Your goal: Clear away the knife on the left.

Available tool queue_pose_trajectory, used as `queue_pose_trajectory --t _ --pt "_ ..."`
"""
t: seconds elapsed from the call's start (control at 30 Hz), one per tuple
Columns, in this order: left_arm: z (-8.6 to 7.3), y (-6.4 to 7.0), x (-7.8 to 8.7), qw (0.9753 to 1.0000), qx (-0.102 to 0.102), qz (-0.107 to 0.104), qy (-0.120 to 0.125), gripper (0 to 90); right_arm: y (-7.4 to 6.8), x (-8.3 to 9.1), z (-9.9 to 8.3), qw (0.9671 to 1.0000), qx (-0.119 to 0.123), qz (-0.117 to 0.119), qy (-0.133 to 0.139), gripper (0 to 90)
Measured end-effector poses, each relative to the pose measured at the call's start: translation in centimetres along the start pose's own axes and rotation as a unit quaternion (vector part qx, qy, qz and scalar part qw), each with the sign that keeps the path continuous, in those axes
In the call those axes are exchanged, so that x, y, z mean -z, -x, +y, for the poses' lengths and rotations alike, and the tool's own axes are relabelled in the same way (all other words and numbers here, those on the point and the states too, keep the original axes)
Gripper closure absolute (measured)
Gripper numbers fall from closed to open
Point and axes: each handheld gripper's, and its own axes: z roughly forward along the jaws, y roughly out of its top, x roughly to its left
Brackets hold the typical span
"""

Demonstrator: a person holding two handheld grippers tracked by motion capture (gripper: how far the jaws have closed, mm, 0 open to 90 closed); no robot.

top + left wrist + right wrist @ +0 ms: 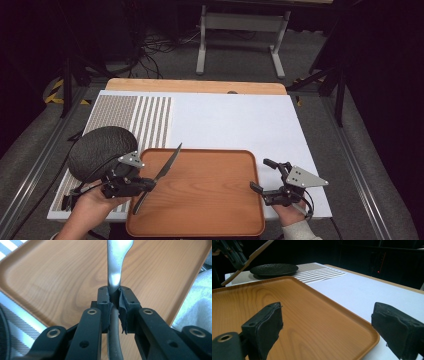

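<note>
A silver table knife (167, 167) is clamped by its handle in my left gripper (150, 185), which is shut on it. The blade points away and up to the right, above the left part of the wooden tray (210, 195). In the left gripper view the knife (116, 262) rises from between the pads of the left gripper (115, 305), with the tray (50, 277) below it. My right gripper (260, 174) stands open at the tray's right edge, holding nothing. In the right gripper view its jaws (327, 315) spread wide over the tray's corner (287, 300).
A black textured plate (100, 147) lies on a dotted and striped mat (135, 117) left of the tray; the plate (274, 269) also shows far off in the right gripper view. A white sheet (235, 120) covers the table behind the tray.
</note>
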Motion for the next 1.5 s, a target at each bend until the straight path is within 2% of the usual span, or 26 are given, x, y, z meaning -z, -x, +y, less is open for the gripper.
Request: queue_pose_trajectory --t 0.1,0.17,0.53,0.63,1.13,1.5 --pt "0.0 -0.1 -0.6 0.9998 0.012 -0.010 -0.016 80.0 0.0 0.0 0.0 1.0000 0.000 0.000 -0.001 10.3" --pt "0.0 -0.2 -0.9 0.9996 0.019 -0.011 -0.018 80.0 0.0 -0.1 -0.1 1.0000 0.000 0.001 -0.002 10.3" --pt "0.0 -0.2 -2.7 0.9979 0.021 -0.007 -0.061 80.0 0.0 0.1 0.0 1.0000 -0.001 0.001 0.000 10.3" --pt "-0.1 -0.4 -3.1 0.9969 0.029 -0.009 -0.073 80.0 0.1 0.0 -0.1 1.0000 -0.001 0.001 -0.001 10.3" --pt "-0.2 -0.2 -4.7 0.9942 0.028 -0.002 -0.104 79.7 0.0 0.2 0.0 1.0000 -0.001 0.000 0.002 10.3" --pt "-0.4 -0.2 -5.4 0.9934 0.030 0.000 -0.111 79.5 0.0 0.3 0.0 1.0000 0.001 -0.001 0.002 10.3"
